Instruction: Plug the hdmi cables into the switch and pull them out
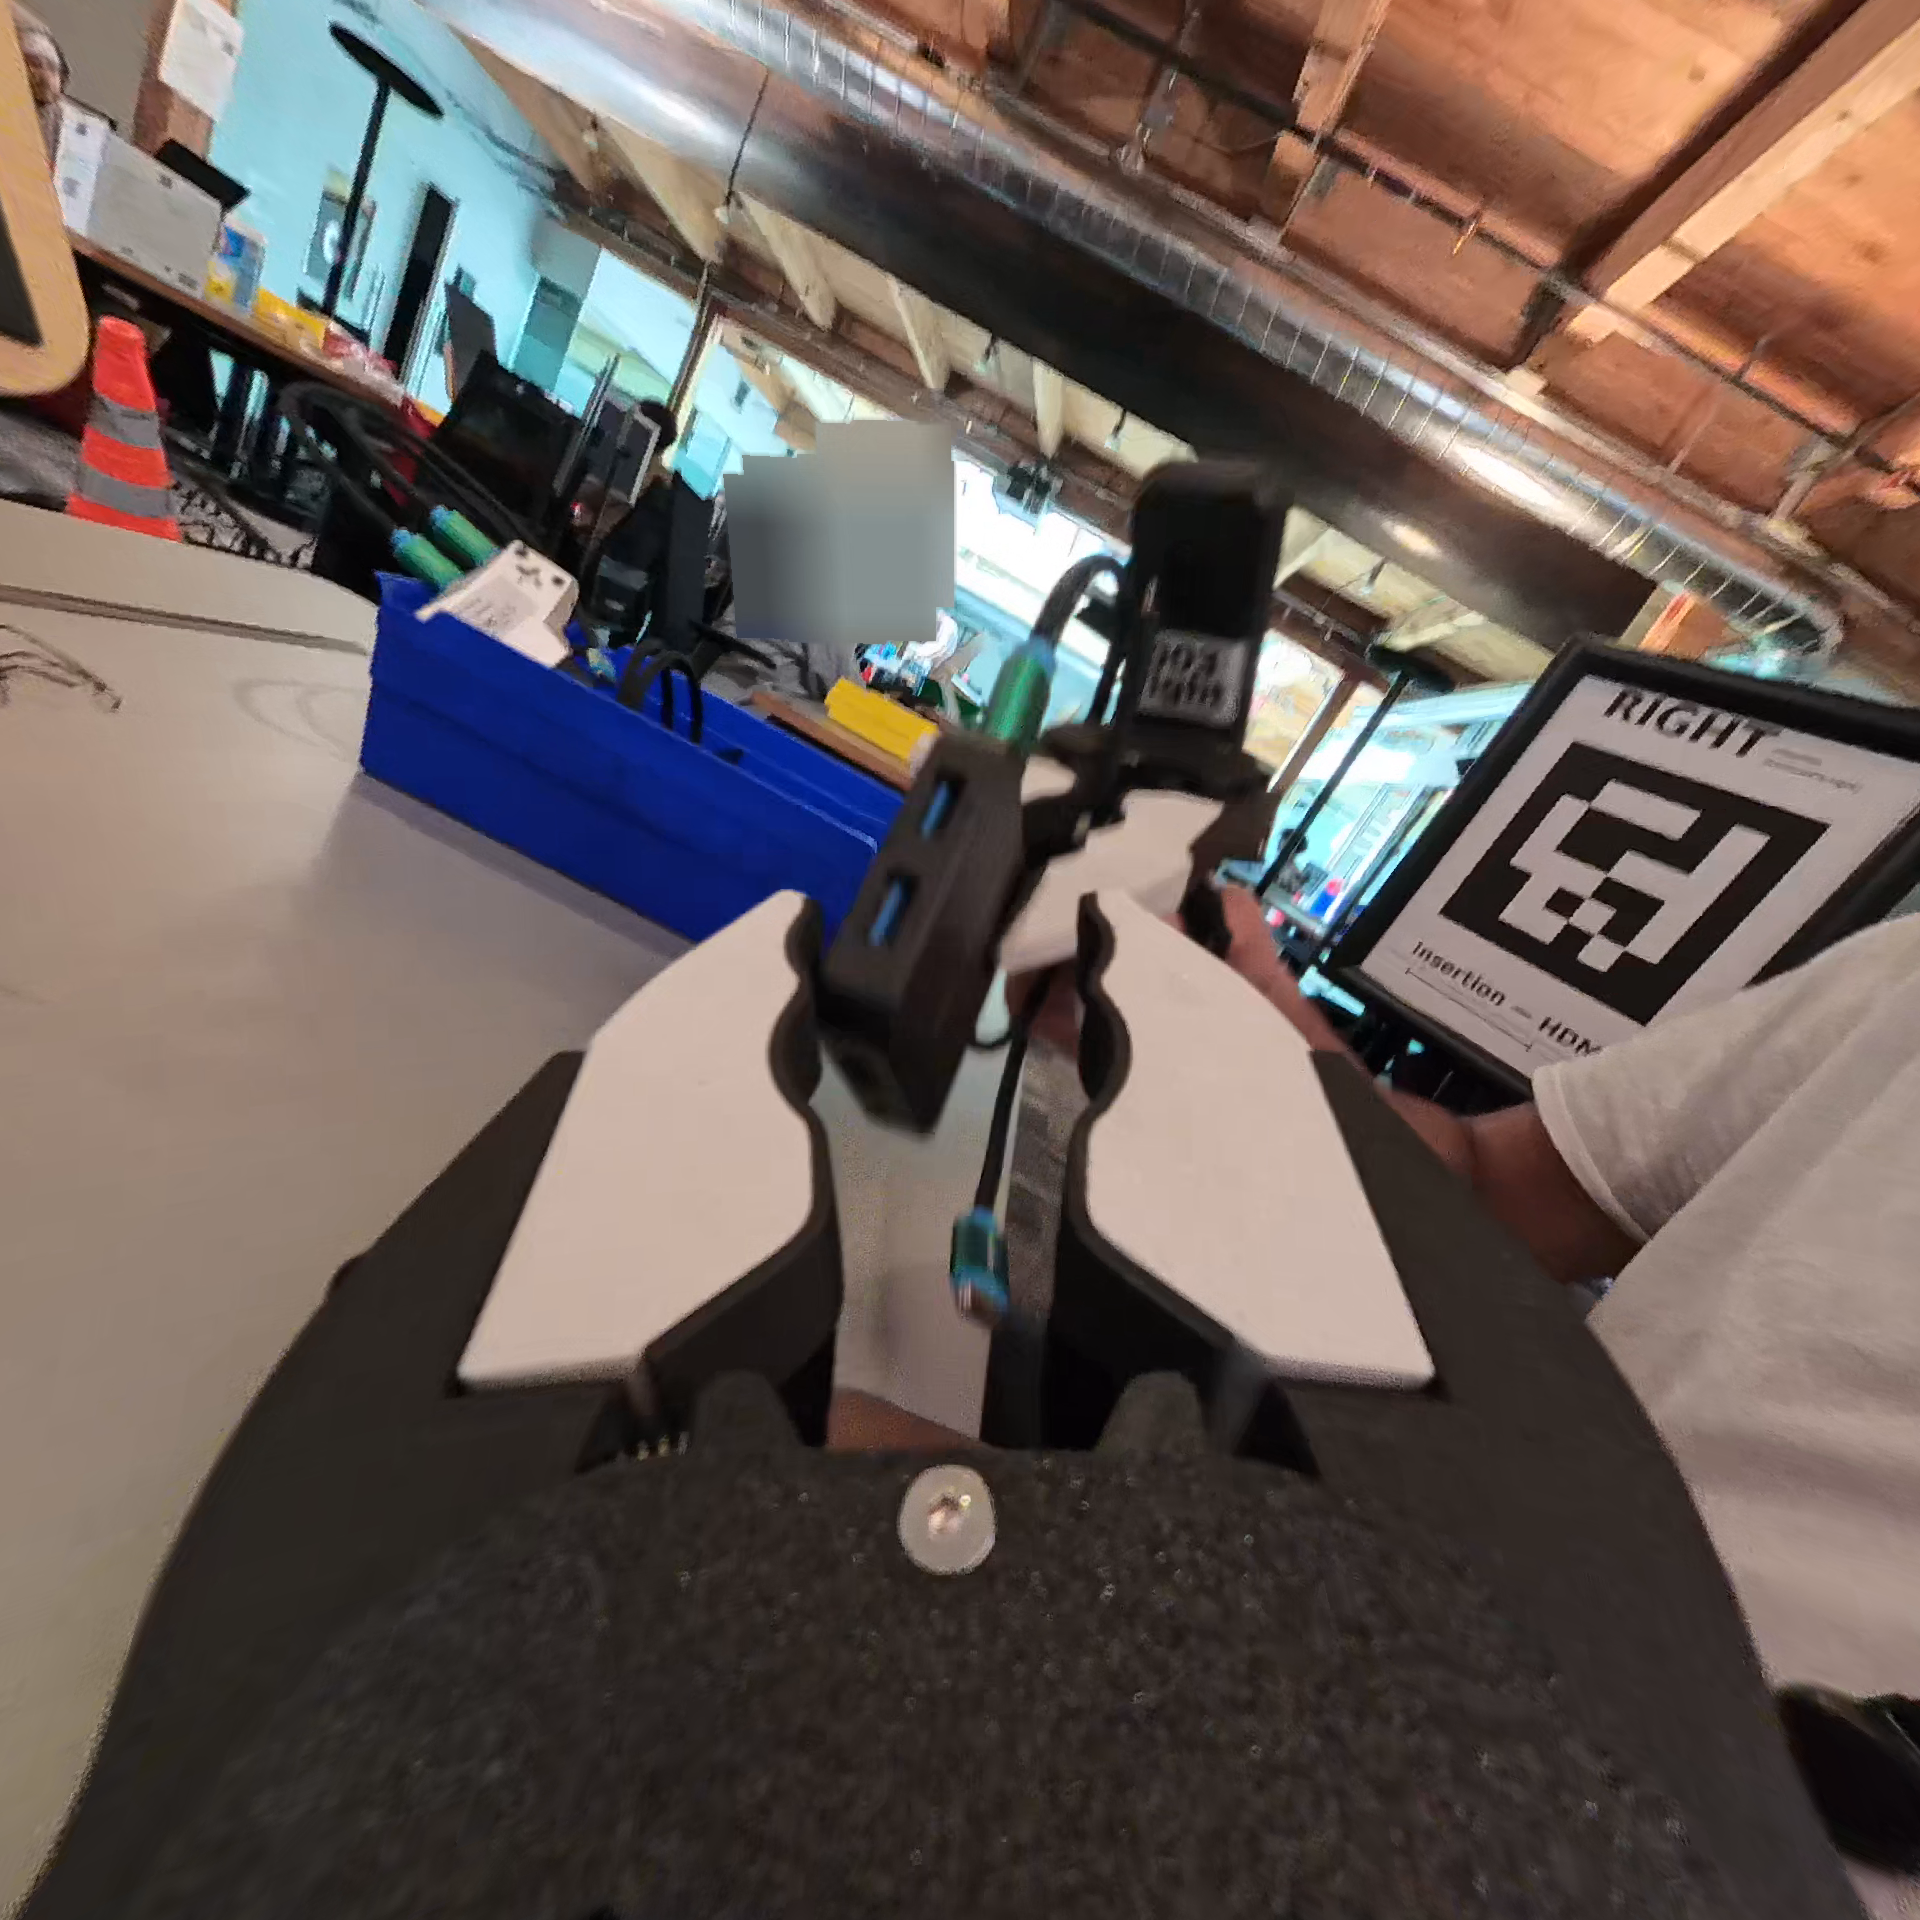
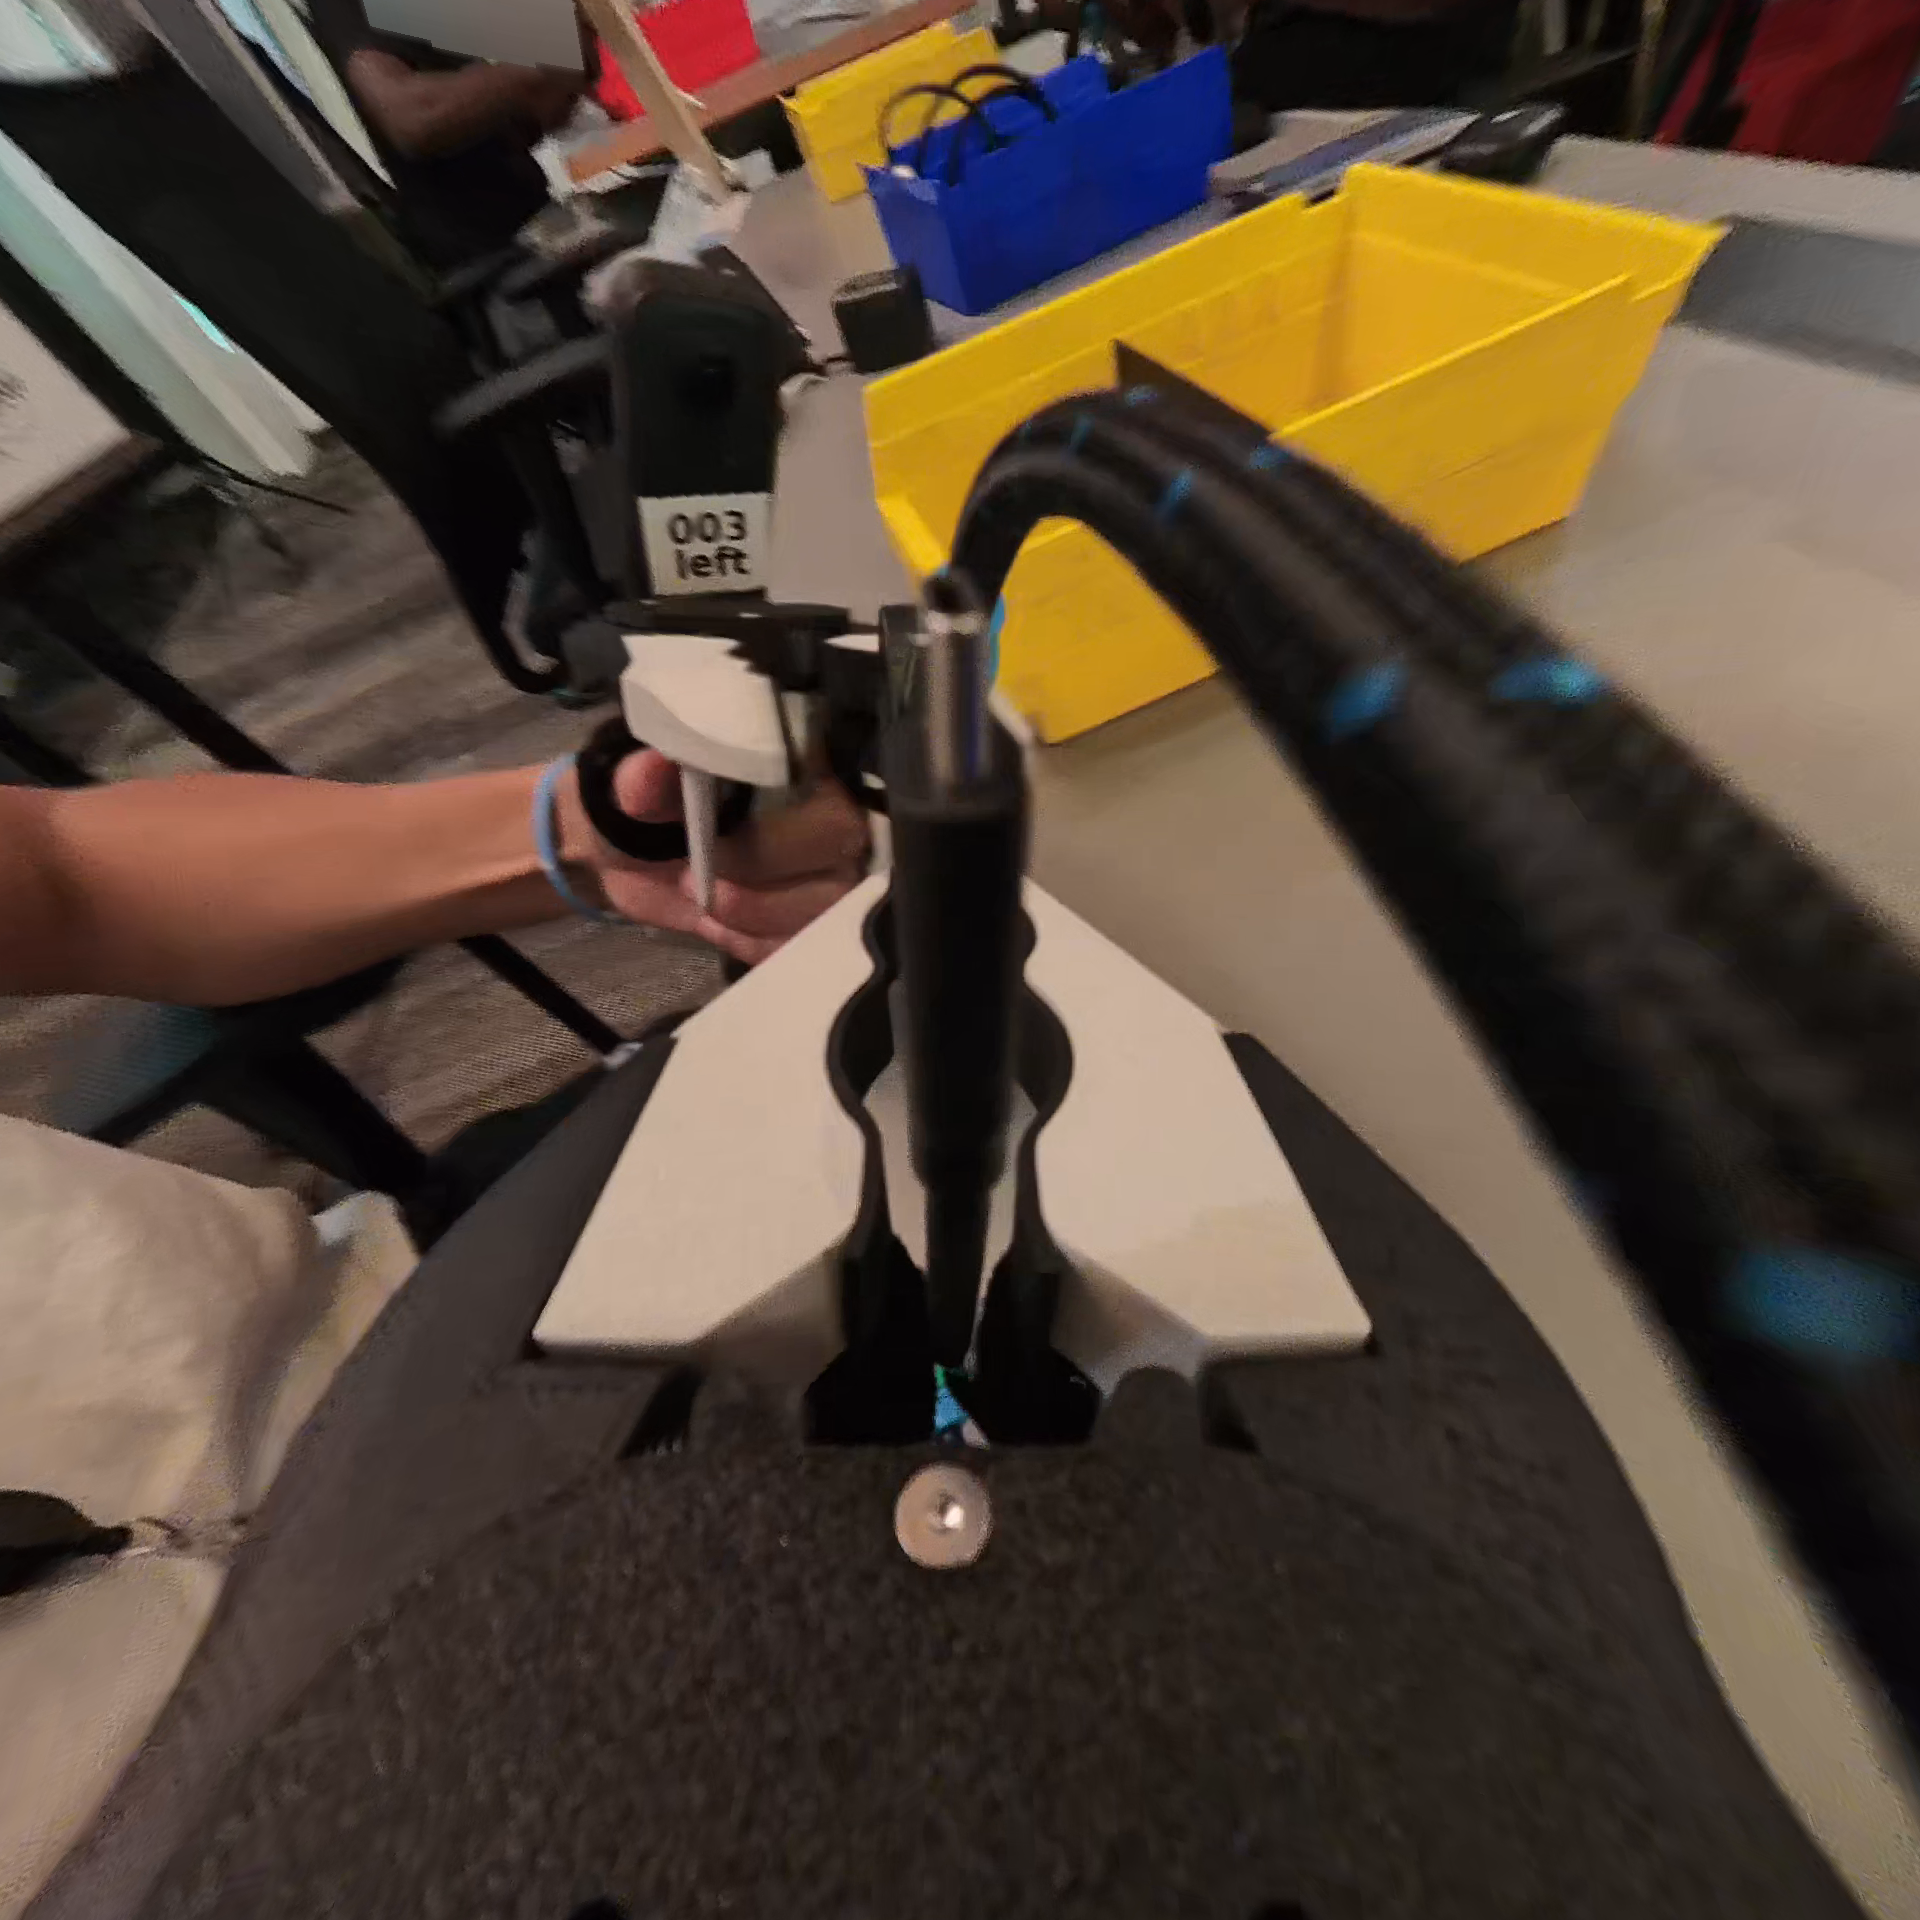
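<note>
Black switch (image 1: 925, 956), boxy with two blue ports, lifted off the table between the spread white fingers of the left gripper (image 1: 940, 966); it touches the left finger only, so the jaws stand open. A short cable with a teal plug (image 1: 980, 1262) dangles below it. Right gripper (image 2: 951, 935), white-faced with scalloped black pads, clamps a smooth black hdmi plug (image 2: 951, 935), metal tip forward, meeting the switch (image 2: 896, 665). Braided black-and-blue cable (image 2: 1507, 790) arcs rightward. Yellow plastic bin (image 2: 1351, 416) sits beyond.

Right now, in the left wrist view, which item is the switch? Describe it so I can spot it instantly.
Start at the blue bin on the grey table, then move right to the two white fingers in the foreground. The switch is the black box just beyond their tips, held up by the far gripper. Two blue ports on its side mark it out.
</note>
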Available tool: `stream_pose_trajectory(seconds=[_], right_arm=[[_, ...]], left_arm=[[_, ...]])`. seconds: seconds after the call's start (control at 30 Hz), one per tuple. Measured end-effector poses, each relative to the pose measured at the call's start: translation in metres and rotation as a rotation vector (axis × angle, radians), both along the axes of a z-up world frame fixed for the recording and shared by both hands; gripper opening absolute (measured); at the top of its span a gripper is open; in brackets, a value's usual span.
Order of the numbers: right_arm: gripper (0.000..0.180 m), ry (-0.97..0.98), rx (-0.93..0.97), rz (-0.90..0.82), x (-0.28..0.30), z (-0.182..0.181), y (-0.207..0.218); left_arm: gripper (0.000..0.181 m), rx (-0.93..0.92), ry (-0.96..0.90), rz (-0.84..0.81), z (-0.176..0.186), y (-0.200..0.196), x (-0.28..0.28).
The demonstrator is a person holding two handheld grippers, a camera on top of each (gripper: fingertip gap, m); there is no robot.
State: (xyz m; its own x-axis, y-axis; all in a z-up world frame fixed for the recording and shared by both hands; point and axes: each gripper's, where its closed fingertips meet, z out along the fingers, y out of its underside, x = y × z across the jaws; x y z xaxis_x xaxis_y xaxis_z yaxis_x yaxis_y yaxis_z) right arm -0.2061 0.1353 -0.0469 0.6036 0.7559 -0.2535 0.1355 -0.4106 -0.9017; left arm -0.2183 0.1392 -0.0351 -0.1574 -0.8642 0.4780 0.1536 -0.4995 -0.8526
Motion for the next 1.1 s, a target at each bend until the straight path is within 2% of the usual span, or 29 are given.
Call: stream_pose_trajectory(seconds=[0.07,0.13,0.23,0.3,0.47,0.53,0.67,0.73,0.77,0.8,0.83,0.93,1.1], right_arm=[[0.014,-0.083,0.060,-0.052,0.024,0.019,0.006],[0.014,-0.117,0.147,-0.131,0.064,0.058,0.018],[0.014,-0.111,0.266,-0.234,0.145,0.127,0.041],[0.013,-0.128,0.313,-0.304,0.208,0.158,0.064],[0.013,-0.042,0.469,-0.244,0.310,0.183,0.124],[0.013,0.039,0.468,-0.259,0.339,0.170,0.147],[0.014,0.065,0.285,-0.272,0.374,0.090,0.177],[0.015,0.100,0.185,-0.215,0.376,0.051,0.174],[0.020,0.097,0.129,-0.173,0.373,0.032,0.170],[0.014,0.070,0.074,-0.136,0.370,0.014,0.166],[0.015,0.032,0.032,-0.084,0.362,0.002,0.161],[0.012,-0.155,-0.084,0.013,0.351,-0.019,0.158],[0.015,-0.254,-0.245,0.074,0.352,-0.023,0.156]], left_arm=[[0.048,0.015,0.048,0.007,-0.007,0.001,-0.006],[0.043,-0.014,0.022,0.019,-0.004,0.003,-0.011],[0.035,-0.051,-0.009,-0.043,-0.001,-0.004,-0.012],[0.031,-0.024,0.024,-0.068,-0.007,-0.011,-0.008],[0.029,0.053,0.104,-0.090,-0.020,-0.024,0.005],[0.029,0.053,0.116,-0.106,-0.023,-0.027,0.008],[0.028,0.098,0.159,-0.096,-0.030,-0.027,0.007],[0.028,0.102,0.167,-0.087,-0.032,-0.024,0.006],[0.028,0.101,0.175,-0.086,-0.034,-0.023,0.005],[0.028,0.105,0.187,-0.084,-0.037,-0.023,0.004],[0.028,0.114,0.200,-0.082,-0.039,-0.022,0.004],[0.027,0.125,0.216,-0.076,-0.043,-0.020,0.004],[0.027,0.142,0.239,-0.095,-0.046,-0.026,0.008]])
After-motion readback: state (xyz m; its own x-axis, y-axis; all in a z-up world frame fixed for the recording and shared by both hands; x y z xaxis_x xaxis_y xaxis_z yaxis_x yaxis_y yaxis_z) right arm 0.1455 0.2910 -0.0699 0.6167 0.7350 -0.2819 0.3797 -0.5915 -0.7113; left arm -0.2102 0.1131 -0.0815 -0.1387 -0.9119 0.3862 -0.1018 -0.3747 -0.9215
